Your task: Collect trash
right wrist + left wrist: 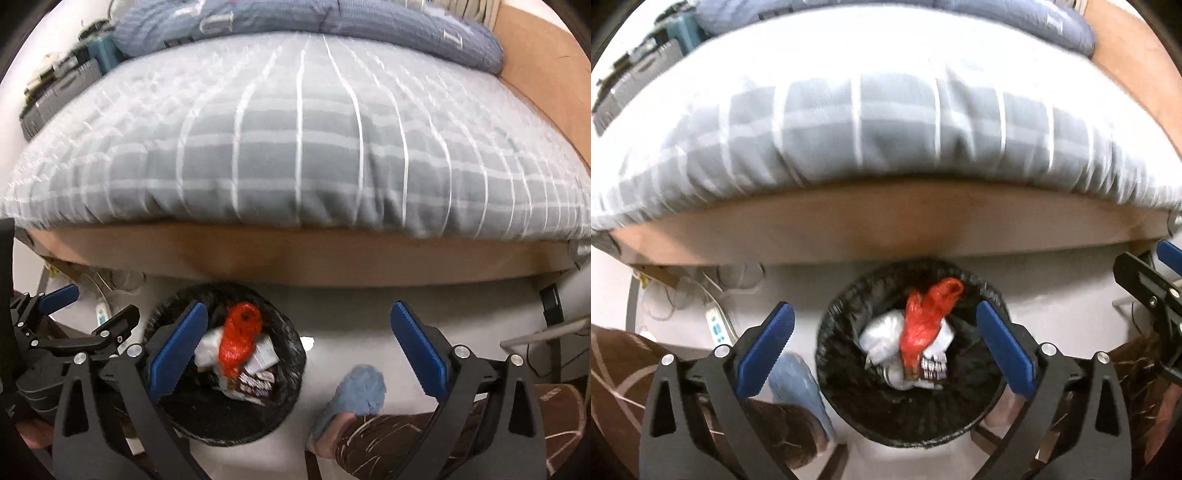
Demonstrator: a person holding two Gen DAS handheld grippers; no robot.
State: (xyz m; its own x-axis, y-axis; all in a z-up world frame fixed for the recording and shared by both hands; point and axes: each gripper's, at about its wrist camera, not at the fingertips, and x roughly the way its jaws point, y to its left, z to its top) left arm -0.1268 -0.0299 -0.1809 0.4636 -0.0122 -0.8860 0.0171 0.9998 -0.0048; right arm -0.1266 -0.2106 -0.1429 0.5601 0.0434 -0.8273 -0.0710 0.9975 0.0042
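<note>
- Beside the bed (886, 122), on the pale floor (351, 306): round bin with black liner (849, 398), standing just in front of the wooden bed frame (886, 229).
- Trash is inside the bin: red plastic bag (923, 321) on top, white crumpled bag (882, 332) under it, dark wrapper with white print (932, 367) beside them.
- Left hand-held gripper (884, 328) above the bin, pointing steeply down, jaws spread wide, nothing between the blue pads (768, 347); bin contents show through the gap.
- Right hand-held gripper (295, 336) also spread wide and empty; its left pad overlaps the bin rim in view, its right pad is over bare floor.
- Right-wrist view: left gripper body seen at left edge; bin sits low left, red bag again on top.
- Left-wrist view: part of the right gripper at the right edge.
- Bed carries grey sheet with white stripes, blue-grey pillow (369, 26) at the far end.
- Person's leg in brown patterned trousers (406, 443) and a blue slipper (354, 395) on the floor right of the bin.
- White power strip (714, 325) and cables on floor left of the bin, under the frame edge.
- Both frames slightly motion-blurred.
</note>
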